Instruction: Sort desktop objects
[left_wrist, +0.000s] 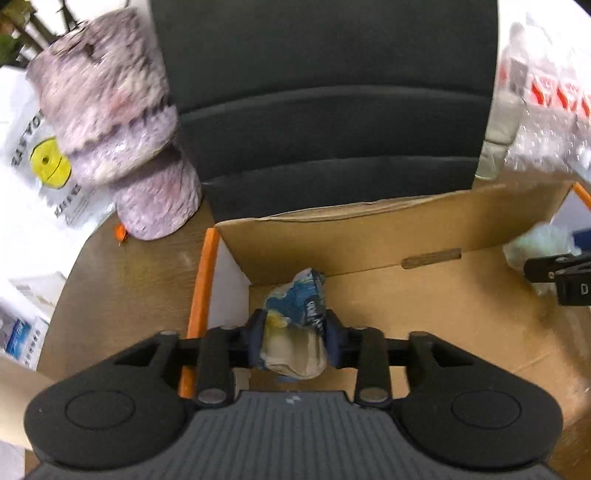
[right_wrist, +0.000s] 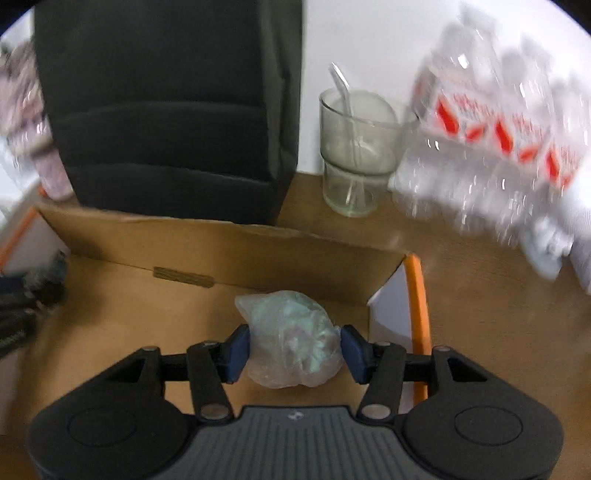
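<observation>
My left gripper (left_wrist: 293, 341) is shut on a crumpled blue and white wrapper (left_wrist: 295, 325) and holds it over the left end of an open cardboard box (left_wrist: 369, 229). My right gripper (right_wrist: 293, 349) is shut on a crumpled clear plastic bag (right_wrist: 291, 339) over the right end of the same box (right_wrist: 221, 240). The right gripper with its bag (left_wrist: 539, 243) also shows at the right edge of the left wrist view.
The box has orange-edged flaps (left_wrist: 201, 295) and sits on a round brown table (left_wrist: 110, 288). A black bag (left_wrist: 332, 110) stands behind it. A fuzzy purple cylinder (left_wrist: 122, 125) stands left. A glass with a straw (right_wrist: 354, 151) and a pack of water bottles (right_wrist: 509, 140) stand right.
</observation>
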